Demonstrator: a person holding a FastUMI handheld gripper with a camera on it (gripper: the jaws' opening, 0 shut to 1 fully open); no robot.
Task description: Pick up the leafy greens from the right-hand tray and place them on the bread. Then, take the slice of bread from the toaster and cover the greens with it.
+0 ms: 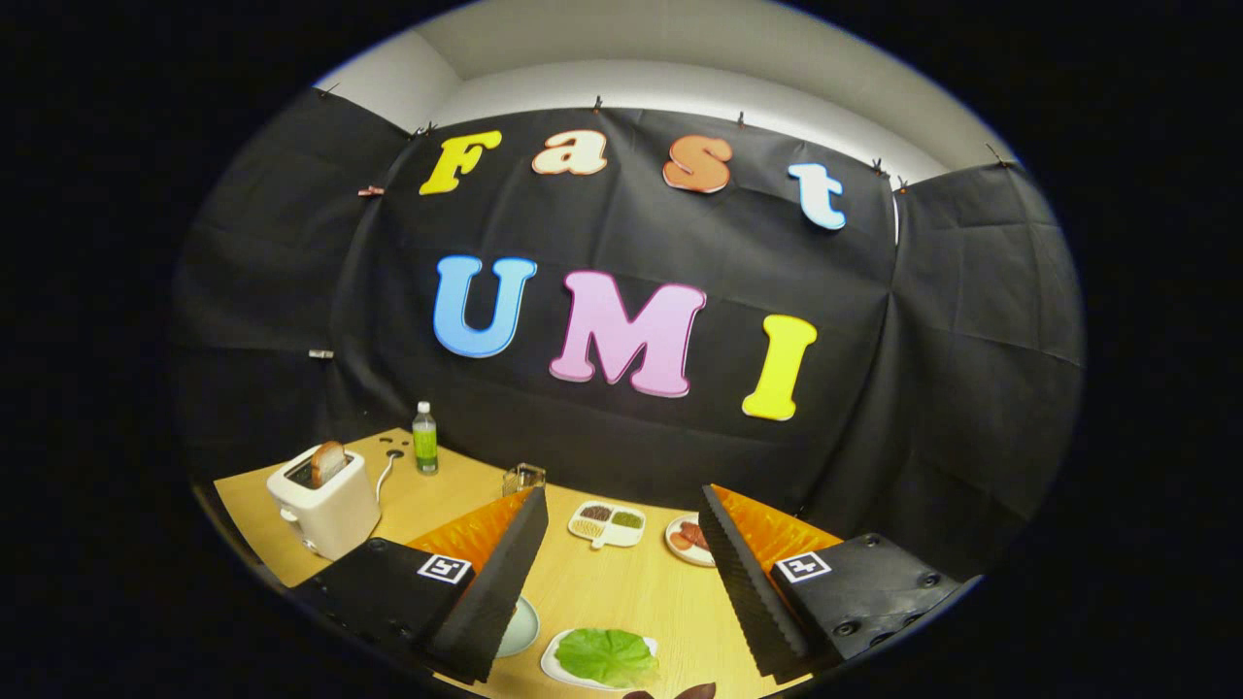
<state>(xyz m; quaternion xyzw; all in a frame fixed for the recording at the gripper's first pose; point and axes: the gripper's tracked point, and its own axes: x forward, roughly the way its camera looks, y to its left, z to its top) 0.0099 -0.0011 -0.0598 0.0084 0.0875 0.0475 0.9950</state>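
Leafy greens [606, 655] lie on a white tray [550, 664] at bottom centre, between the wide-open, empty gripper [621, 568] fingers. They look light, limp and tearable; pinch a gathered edge. Toaster [325, 500] with bread [328, 461] stands at left.

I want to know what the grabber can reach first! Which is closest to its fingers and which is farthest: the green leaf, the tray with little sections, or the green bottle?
The gripper is open.
1. Leafy greens: on their white tray, between the fingers.
2. Sectioned tray: beyond the fingertips, mid-table.
3. Green bottle: farthest, by the wall behind the toaster.
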